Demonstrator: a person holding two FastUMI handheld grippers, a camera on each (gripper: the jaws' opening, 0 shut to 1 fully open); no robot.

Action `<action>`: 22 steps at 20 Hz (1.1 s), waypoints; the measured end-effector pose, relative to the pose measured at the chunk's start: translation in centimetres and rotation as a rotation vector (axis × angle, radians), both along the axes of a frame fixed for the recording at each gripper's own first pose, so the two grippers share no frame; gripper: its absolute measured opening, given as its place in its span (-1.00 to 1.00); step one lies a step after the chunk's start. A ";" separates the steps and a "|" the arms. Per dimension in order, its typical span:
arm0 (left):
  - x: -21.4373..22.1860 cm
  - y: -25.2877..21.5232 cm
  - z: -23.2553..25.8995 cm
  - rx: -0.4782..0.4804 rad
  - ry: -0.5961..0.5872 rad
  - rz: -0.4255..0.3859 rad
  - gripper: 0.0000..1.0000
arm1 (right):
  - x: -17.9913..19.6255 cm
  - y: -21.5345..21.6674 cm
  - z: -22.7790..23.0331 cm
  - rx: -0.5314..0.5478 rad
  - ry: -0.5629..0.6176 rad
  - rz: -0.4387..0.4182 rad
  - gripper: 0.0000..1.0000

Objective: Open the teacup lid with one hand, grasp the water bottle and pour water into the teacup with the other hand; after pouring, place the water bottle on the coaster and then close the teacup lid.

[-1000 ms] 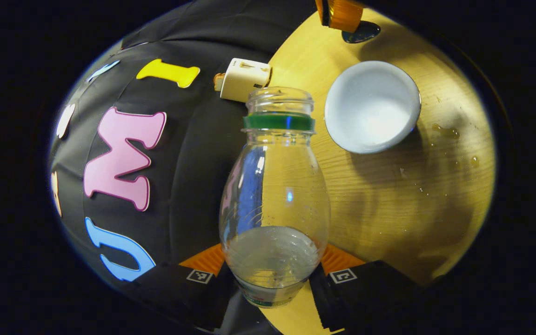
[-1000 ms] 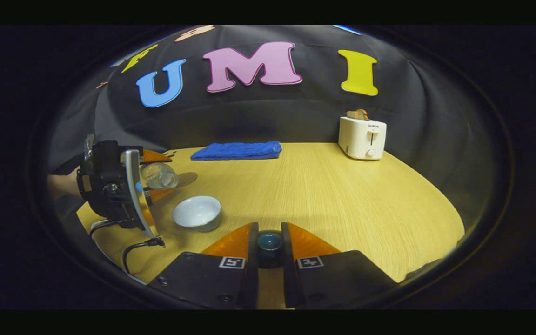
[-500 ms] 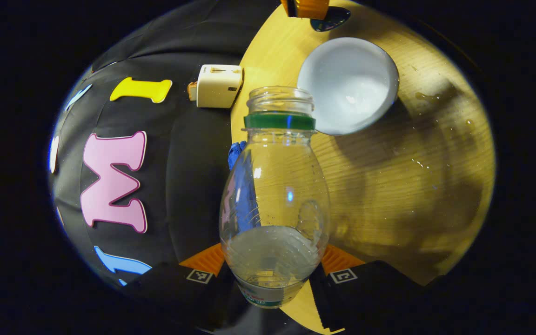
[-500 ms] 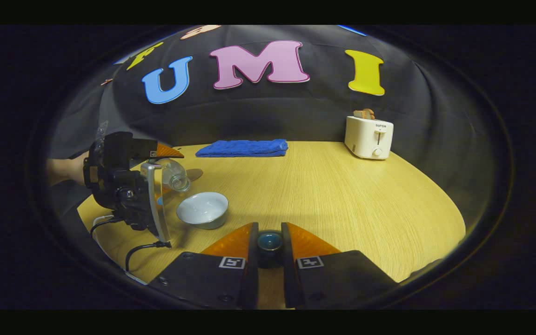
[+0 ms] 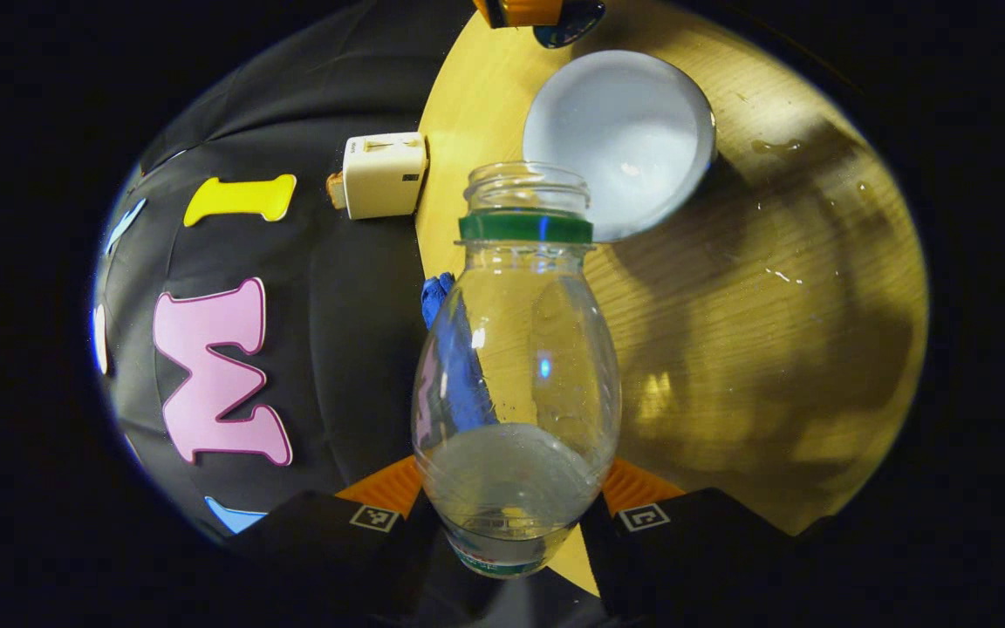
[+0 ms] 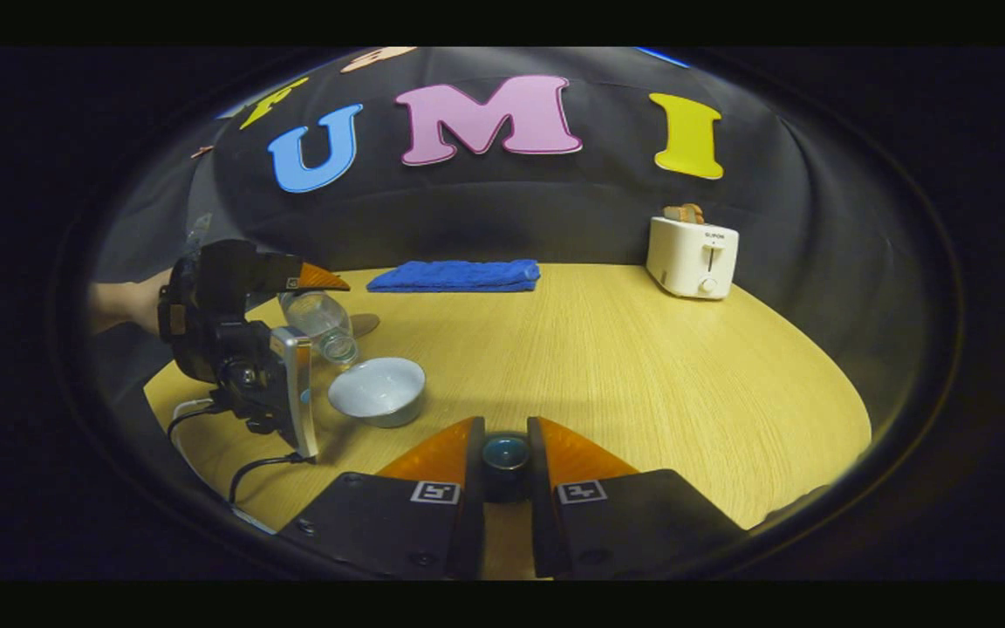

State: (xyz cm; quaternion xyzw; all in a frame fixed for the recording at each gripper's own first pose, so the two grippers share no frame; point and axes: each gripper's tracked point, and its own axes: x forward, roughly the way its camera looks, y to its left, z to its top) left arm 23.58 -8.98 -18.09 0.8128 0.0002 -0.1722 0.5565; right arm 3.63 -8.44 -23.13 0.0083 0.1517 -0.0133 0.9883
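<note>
My left gripper (image 5: 511,484) is shut on the lower body of a clear water bottle (image 5: 516,366) with a green neck ring and no cap. A little water lies at the bottle's gripped end. The bottle (image 6: 321,323) is tilted, its mouth just above the near rim of the open white teacup (image 6: 378,390), which looks wide and shallow (image 5: 620,139). My right gripper (image 6: 505,445) is shut on the dark teal knob of the teacup lid (image 6: 505,453), held off to the cup's side; the lid (image 5: 568,13) appears again at the top edge. A brown coaster (image 6: 365,324) lies behind the bottle.
A white toaster (image 6: 693,257) stands at the back right of the wooden table (image 6: 642,366), and a folded blue towel (image 6: 454,276) lies along the back edge. Water drops (image 5: 773,148) dot the wood beside the cup. A black cable (image 6: 249,471) trails from the left gripper.
The left gripper has carried the bottle closer to the teacup and tipped it further, so the mouth now sits at the cup's rim. The right gripper has stayed put with the lid.
</note>
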 end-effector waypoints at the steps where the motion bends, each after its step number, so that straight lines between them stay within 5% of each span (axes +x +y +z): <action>1: 0.0 0.0 0.0 0.016 -0.005 -0.005 0.52 | 0.0 0.0 -0.1 -0.004 0.003 0.004 -0.49; 22: 0.3 -1.4 2.1 0.254 -0.082 -0.085 0.51 | -0.1 0.0 0.3 0.044 -0.005 -0.001 -0.58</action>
